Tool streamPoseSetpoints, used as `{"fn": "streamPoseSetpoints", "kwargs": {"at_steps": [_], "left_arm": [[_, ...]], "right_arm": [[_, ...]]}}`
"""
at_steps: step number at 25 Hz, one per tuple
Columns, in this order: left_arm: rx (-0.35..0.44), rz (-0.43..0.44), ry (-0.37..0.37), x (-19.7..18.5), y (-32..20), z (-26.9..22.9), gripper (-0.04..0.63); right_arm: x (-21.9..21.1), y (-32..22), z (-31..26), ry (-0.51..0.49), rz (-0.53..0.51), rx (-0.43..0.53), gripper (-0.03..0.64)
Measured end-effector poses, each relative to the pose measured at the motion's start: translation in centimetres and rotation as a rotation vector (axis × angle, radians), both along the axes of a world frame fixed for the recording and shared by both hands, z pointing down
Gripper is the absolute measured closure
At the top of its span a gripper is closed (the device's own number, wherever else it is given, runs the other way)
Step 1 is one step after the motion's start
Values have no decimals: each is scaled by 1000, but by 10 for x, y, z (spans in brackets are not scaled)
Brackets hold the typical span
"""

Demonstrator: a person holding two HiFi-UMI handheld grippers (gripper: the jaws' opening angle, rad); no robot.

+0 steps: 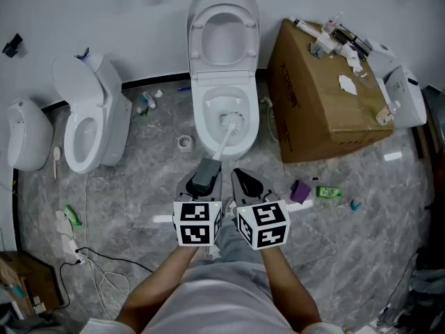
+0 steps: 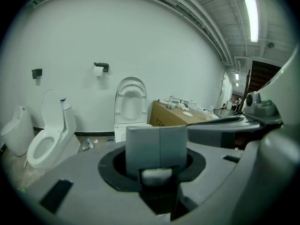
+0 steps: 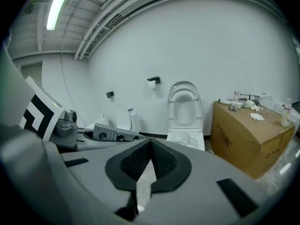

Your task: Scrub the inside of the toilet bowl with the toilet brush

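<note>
A white toilet stands against the far wall with its lid and seat up. The toilet brush has its white bristle head inside the bowl, and its white handle slants back toward me. My left gripper is shut on that handle's near end; in the left gripper view the left gripper shows its jaws closed with the white handle end below them. My right gripper hovers just beside it, shut and empty; in the right gripper view the right gripper has its jaw tips meeting. The brush head shows in the bowl there too.
A large cardboard box with small items on top stands right of the toilet. A second toilet and a white fixture stand at left. A tape roll, a purple item, a green bottle and cables litter the floor.
</note>
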State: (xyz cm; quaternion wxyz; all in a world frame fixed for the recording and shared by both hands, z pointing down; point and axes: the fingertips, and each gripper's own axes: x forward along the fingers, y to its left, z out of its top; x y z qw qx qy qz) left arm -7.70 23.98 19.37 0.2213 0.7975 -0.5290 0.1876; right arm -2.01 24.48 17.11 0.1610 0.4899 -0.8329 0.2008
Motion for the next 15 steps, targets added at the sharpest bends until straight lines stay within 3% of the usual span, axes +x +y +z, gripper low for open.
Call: {"fn": "streamPoseSetpoints", "kwargs": {"at_steps": [15], "left_arm": [[-111, 21, -68, 38, -111, 47, 442]], "right_arm": [[47, -116, 34, -29, 22, -61, 618]]}}
